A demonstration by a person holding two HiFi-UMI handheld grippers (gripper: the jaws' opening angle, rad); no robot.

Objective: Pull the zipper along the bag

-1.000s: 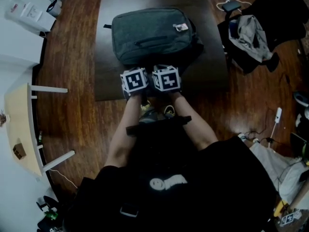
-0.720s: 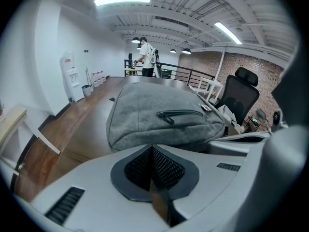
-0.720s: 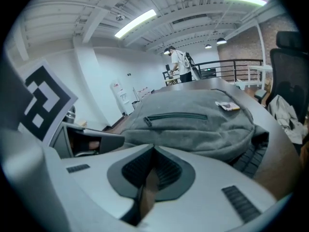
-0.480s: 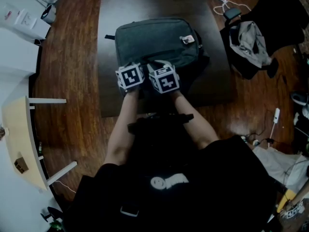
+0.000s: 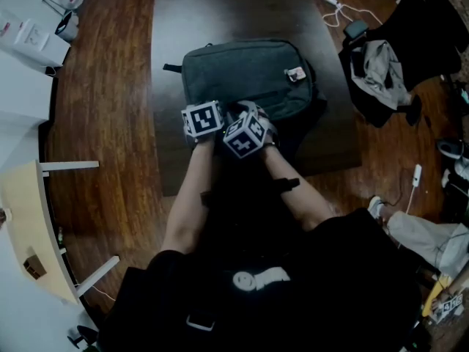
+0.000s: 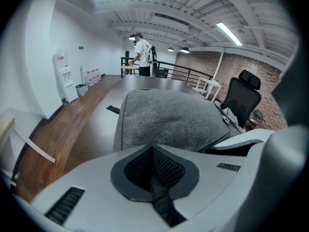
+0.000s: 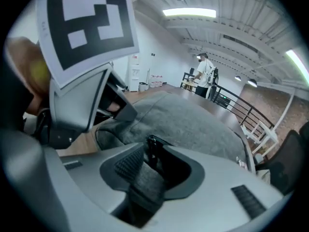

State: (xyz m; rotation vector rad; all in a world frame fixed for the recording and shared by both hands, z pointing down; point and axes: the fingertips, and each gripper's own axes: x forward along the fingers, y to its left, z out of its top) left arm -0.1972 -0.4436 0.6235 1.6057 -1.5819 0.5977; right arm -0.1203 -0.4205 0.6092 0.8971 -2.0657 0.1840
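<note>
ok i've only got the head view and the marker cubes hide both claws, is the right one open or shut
observer: Open. The right claw has its jaws apart. They have just been opening, and the dark zipper pull stands between them with a gap beside it.
operator: and the left one
observer: The left claw has its jaws together, and the grey bag stretches away past its tips.
operator: anyone else around
observer: Yes, a person stands at the far end of the room beside a black railing.
</note>
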